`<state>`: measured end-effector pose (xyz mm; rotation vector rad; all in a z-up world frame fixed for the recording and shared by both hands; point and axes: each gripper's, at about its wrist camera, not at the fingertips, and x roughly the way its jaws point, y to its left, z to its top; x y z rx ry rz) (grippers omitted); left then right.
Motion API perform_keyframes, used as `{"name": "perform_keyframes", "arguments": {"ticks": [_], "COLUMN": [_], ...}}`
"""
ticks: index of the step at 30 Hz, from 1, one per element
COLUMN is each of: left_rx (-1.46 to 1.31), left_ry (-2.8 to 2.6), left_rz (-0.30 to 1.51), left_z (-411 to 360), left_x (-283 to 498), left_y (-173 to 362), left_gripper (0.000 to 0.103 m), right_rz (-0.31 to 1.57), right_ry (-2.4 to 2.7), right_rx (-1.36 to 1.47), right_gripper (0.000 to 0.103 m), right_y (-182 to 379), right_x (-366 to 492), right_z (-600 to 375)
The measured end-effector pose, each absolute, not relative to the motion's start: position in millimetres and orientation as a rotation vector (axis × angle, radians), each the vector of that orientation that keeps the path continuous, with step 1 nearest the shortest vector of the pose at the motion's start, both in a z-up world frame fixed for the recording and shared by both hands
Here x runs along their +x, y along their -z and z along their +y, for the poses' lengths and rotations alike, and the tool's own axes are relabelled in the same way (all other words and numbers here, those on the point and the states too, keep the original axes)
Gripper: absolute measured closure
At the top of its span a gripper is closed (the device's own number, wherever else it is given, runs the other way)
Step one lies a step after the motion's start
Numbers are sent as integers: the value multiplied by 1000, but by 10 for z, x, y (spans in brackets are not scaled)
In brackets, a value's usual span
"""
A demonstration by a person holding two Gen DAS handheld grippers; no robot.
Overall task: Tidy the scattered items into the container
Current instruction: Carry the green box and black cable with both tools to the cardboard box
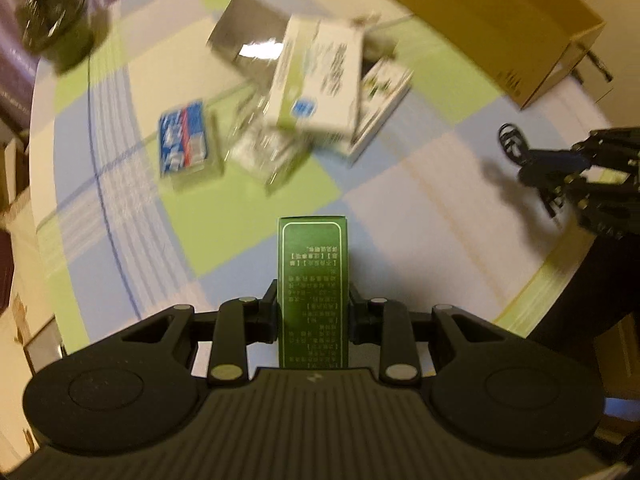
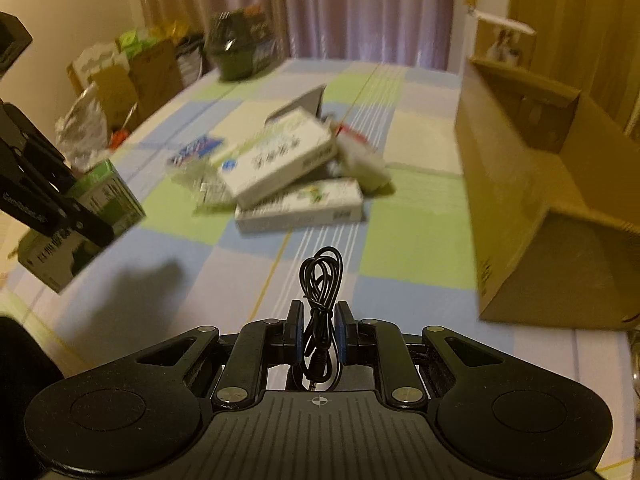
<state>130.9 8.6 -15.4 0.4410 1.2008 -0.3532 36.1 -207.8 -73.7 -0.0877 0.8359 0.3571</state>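
My left gripper (image 1: 313,304) is shut on a tall green box (image 1: 313,276) with white print, held above the checked tablecloth (image 1: 400,208). My right gripper (image 2: 319,320) is shut on a coiled black cable (image 2: 322,276), its loops sticking out past the fingertips. In the right wrist view the left gripper (image 2: 60,200) and the green box (image 2: 100,204) hang at the left edge. The open cardboard box (image 2: 540,208) stands on the right of the table. A heap of white and green packets (image 1: 320,80) and a blue packet (image 1: 184,136) lie mid-table.
A dark round jar (image 1: 52,20) stands at the table's far left corner. Beyond the table edge are bags and cartons (image 2: 120,76) against the wall and a curtain (image 2: 340,8). The table's near edge runs past my right gripper (image 1: 532,156).
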Motion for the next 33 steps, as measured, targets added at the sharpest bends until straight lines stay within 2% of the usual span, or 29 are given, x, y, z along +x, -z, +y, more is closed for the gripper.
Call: {"name": "perform_keyframes", "arguments": {"ticks": [11, 17, 25, 33], "left_rx": [386, 332, 187, 164], "left_ry": [522, 584, 604, 601], "left_rz": [1082, 1019, 1017, 1060], "left_z": [-1142, -1941, -2751, -3092], "left_x": [1670, 1915, 2303, 2455], "left_y": [-450, -679, -563, -244], "left_gripper": [78, 78, 78, 78], "right_rz": [660, 639, 659, 688], "right_ry": [-215, -137, -92, -97], "right_rx": [-23, -25, -17, -3], "right_gripper": [85, 85, 85, 85], "right_y": [-171, -411, -392, -257], "right_x": [733, 1056, 1270, 1355], "right_z": [-2927, -3512, -3990, -4158]}}
